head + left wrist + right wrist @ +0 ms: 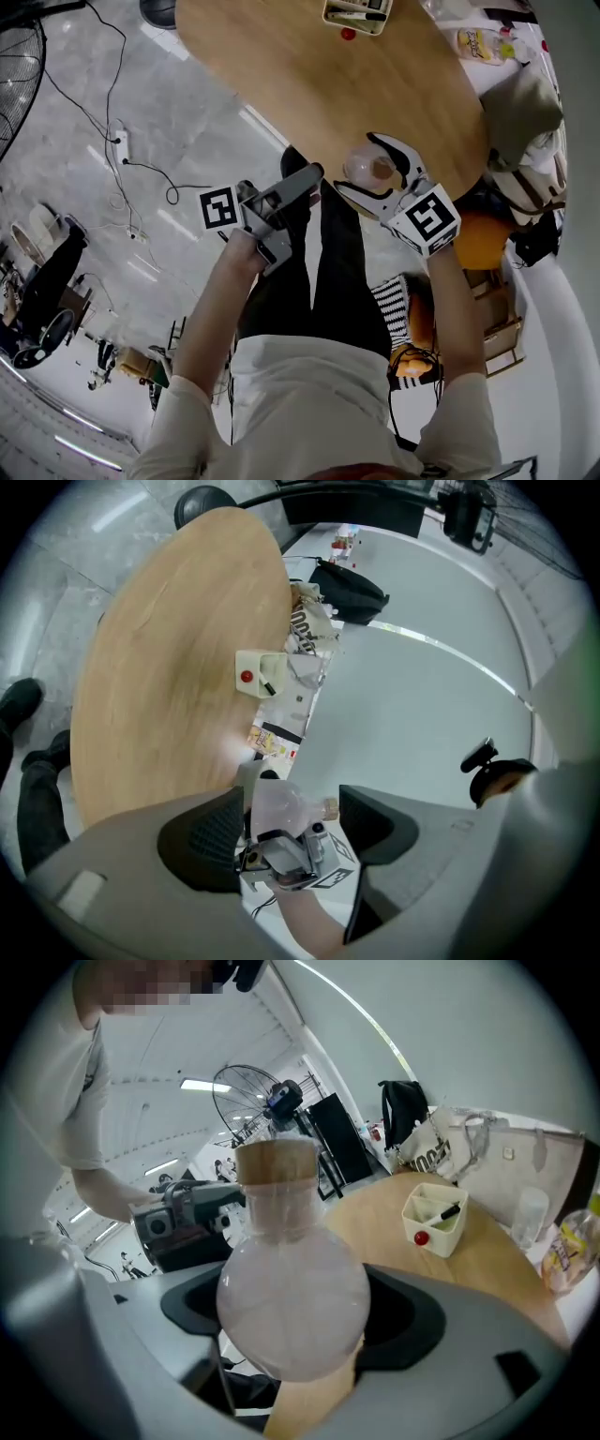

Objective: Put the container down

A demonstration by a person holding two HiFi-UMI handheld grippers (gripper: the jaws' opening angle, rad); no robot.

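Observation:
The container is a clear round flask [291, 1297] with a cork stopper [275, 1159]. My right gripper [291, 1326] is shut on its round body and holds it in the air over the near edge of the oval wooden table [281, 66]. In the head view the flask [367, 170] sits between the white fingers of the right gripper [357, 164]. My left gripper [305, 183] hangs left of it, off the table, open and empty. From the left gripper view the flask [281, 808] shows some way off between the jaws of the left gripper [291, 832].
A cream desk tray [356, 14] with a pen and a red ball stands at the table's far side. A yellow-labelled bottle [483, 42] and bags [525, 112] lie on the white surface to the right. Cables and a power strip [120, 142] cross the floor at left.

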